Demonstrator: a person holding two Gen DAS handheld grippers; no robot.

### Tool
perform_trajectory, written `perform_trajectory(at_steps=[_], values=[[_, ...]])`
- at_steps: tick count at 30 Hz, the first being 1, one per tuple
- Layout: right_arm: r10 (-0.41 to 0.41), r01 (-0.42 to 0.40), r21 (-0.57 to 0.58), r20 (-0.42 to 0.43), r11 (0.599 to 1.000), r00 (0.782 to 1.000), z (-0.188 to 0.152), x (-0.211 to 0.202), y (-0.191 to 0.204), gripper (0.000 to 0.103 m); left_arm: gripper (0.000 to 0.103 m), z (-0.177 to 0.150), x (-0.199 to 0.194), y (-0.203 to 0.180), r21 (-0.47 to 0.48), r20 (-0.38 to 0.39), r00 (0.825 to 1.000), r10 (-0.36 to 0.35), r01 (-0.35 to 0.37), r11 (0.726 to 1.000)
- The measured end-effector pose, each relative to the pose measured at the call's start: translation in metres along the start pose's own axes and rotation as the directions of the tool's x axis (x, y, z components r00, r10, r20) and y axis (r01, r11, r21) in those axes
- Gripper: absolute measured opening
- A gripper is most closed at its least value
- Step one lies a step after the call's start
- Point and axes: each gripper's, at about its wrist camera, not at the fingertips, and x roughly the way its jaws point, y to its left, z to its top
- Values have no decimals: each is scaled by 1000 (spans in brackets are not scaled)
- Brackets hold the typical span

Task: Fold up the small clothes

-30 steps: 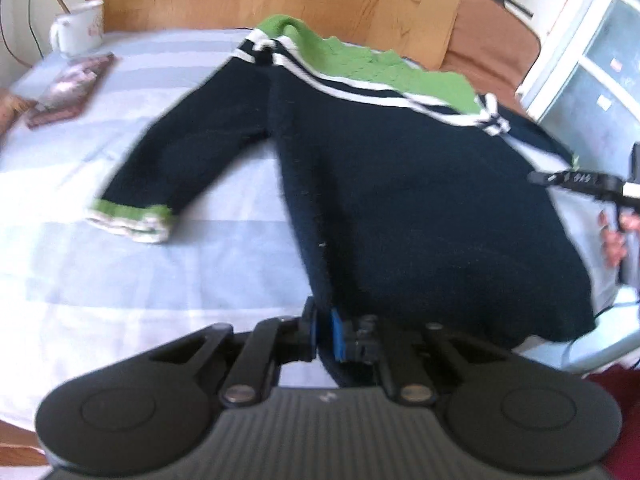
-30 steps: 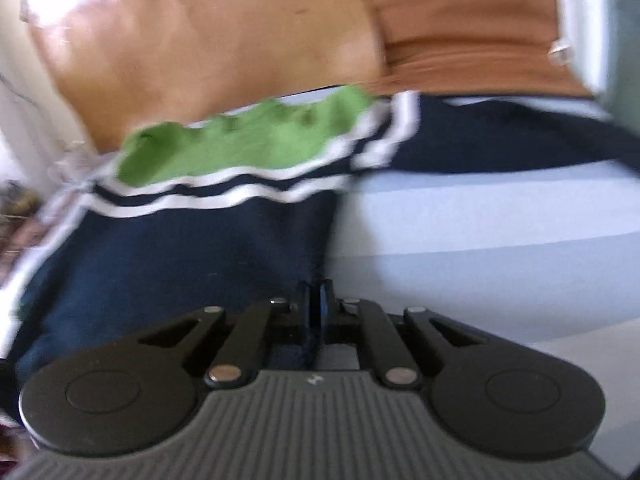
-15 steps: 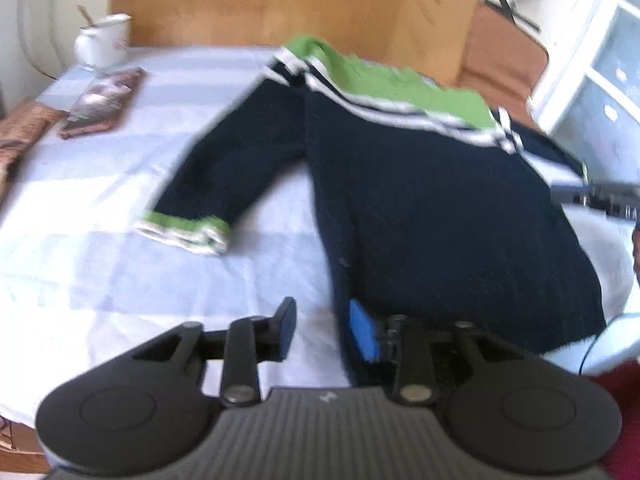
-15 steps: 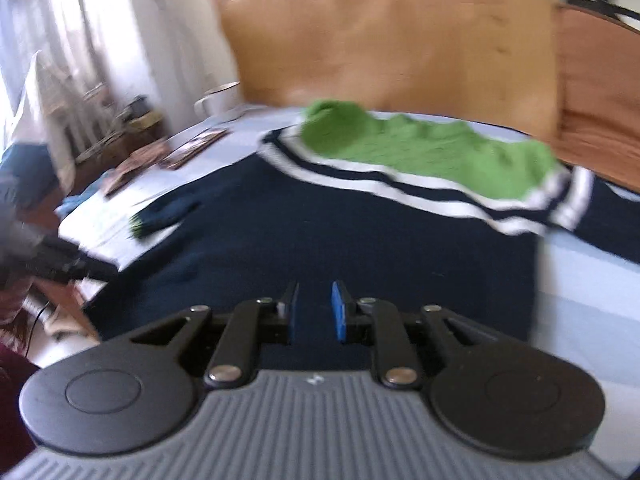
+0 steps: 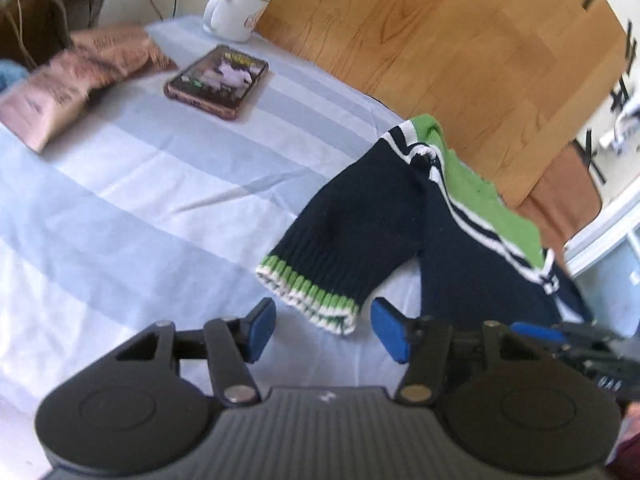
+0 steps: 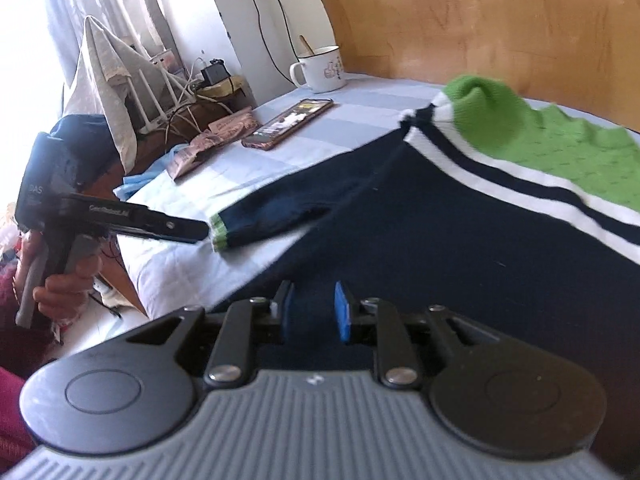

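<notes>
The striped blue-and-white bedsheet [image 5: 132, 200] covers the whole work surface, and the small navy sweater [image 6: 460, 240] lies spread flat on it, its green collar band [image 6: 560, 140] toward the wooden headboard [image 5: 440, 40], presumably laid out this way so the sleeves can be turned in over the body. On the far side of the sweater from the camera in the right wrist view, a broad stretch of sheet lies open as far as the phone [image 5: 216, 80], the pink packets [image 5: 68, 80] and the mug [image 5: 236, 12], so there is room to swing fabric that way without hitting anything. The near edge of the bed sits close below the sweater's hem, leaving little room on that side.

The one visible sleeve [image 5: 348, 248] angles out from the sweater's shoulder, with its green-and-white cuff [image 5: 312, 300] at the free end. The left gripper [image 5: 324, 332] stands wide open just short of that cuff, one pad on either side of it and holding nothing; it looks lined up to take the cuff and carry the sleeve across the body. The right gripper [image 6: 314, 312] hovers low over the sweater's body with its pads moderately apart; no fabric seems pinched, though the blur there leaves this uncertain.
</notes>
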Motion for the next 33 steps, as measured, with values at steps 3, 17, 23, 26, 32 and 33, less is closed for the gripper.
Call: perform_trajectory(at_steps=[3,17,23,26,32,33], values=[[10,-10,36,22,999,1000,4,9,-1,27,54,4,6,7,-46,21,999,-33,33,998],[-16,16,13,54,1000,998,35,41,14,27,9,31,-47,39,-160,265,961,81,-39,986],[-38,51,-164,78,985,996,65,69,40,45,9,46,-66,24,-94,319,947,41,-11,995],[-32,52,-234,90,971,995,79,85,52,53,9,47,-64,7,-35,320,947,7,4,999],[-14,47,-397,84,917,996,90,119,84,68,9,54,-63,-7,27,331,942,-54,47,999],[-19,54,-416,87,908,996,91,125,89,68,9,55,-63,-9,35,331,942,-61,52,998]])
